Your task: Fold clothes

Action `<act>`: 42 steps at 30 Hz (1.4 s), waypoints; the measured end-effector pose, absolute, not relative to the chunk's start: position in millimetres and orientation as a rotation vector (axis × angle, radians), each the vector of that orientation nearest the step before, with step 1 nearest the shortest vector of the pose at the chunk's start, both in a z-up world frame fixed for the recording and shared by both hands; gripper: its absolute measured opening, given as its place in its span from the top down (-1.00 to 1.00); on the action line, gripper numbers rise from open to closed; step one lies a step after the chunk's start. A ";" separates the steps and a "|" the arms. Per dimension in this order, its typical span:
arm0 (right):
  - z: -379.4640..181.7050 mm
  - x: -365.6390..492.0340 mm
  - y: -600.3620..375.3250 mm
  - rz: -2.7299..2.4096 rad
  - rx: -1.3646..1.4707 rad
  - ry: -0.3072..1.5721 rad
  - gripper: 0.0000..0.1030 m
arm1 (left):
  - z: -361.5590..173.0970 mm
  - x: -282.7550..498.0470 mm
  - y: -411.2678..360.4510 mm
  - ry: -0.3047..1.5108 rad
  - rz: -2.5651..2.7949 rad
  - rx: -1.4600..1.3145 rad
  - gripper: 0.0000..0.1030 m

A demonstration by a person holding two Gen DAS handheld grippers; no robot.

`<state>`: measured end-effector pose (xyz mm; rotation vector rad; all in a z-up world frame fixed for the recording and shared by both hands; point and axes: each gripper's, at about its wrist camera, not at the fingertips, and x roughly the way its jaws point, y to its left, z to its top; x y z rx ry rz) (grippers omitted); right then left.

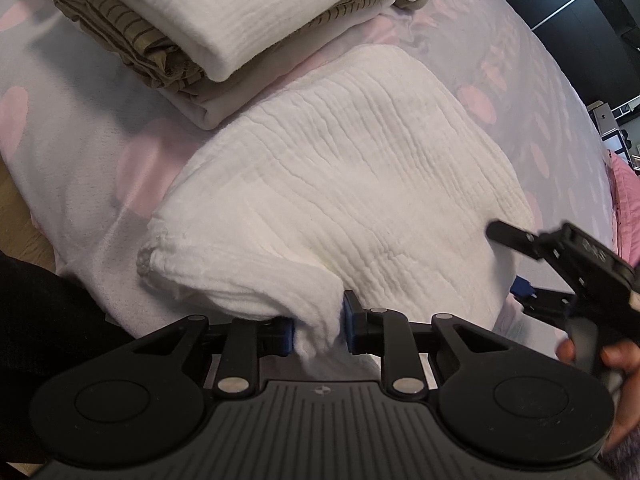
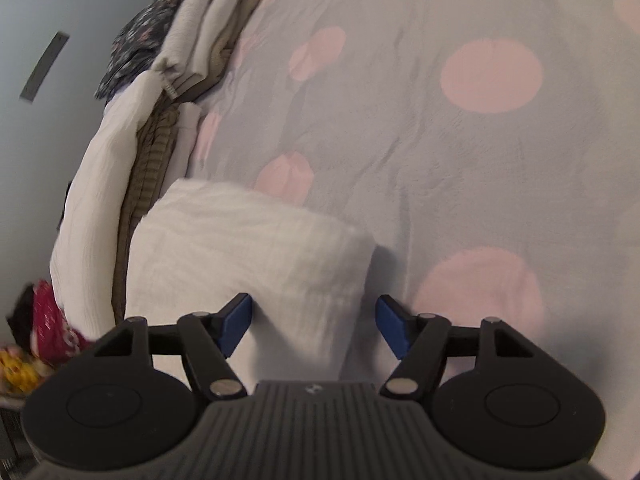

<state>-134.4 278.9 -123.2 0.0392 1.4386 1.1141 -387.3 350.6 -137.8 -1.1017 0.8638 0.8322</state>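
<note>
Two grippers are at work on one white crinkled garment lying on a bed. My left gripper has its blue pads pressed together on a bunched fold of that white cloth at its near edge. My right gripper stands with its pads apart, the near corner of the same cloth lying between them without being pinched; in the left view I see it beside the garment's right side, with my hand on its handle.

Outward from there, the garment lies as a compact, roughly rectangular pad of several layers near the edge of the grey bedspread with pink dots. It looks folded down small (whether one more fold is due, I cannot tell). Just beyond it, toward the bed's far edge, sits a stack of folded clothes: white on top, striped olive beneath, pale cloth under that. So several pieces lie folded already, and this one seems nearly there.
</note>
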 end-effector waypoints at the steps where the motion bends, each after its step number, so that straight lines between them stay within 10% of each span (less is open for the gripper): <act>1: -127.2 -132.2 282.2 1.109 0.061 1.449 -0.41 | -138.0 -386.7 351.0 0.864 0.831 -1.102 0.60; 3: -128.4 -131.9 288.5 1.114 0.079 1.446 -0.34 | -137.9 -387.4 351.9 0.862 0.828 -1.107 0.60; 7: -116.7 -141.3 295.9 1.156 0.022 1.390 0.51 | -136.0 -386.4 353.4 0.857 0.817 -1.112 0.63; 10: -101.4 -148.8 291.5 1.170 -0.016 1.337 0.63 | -130.9 -384.2 355.0 0.860 0.803 -1.091 0.67; 25: -17.0 -186.6 152.5 0.941 -0.119 1.206 0.68 | -90.3 -333.8 338.1 1.065 0.394 -0.805 0.72; 42: -82.9 -205.9 92.6 0.884 -0.242 1.340 0.41 | -115.8 -341.7 330.6 1.177 0.241 -0.709 0.47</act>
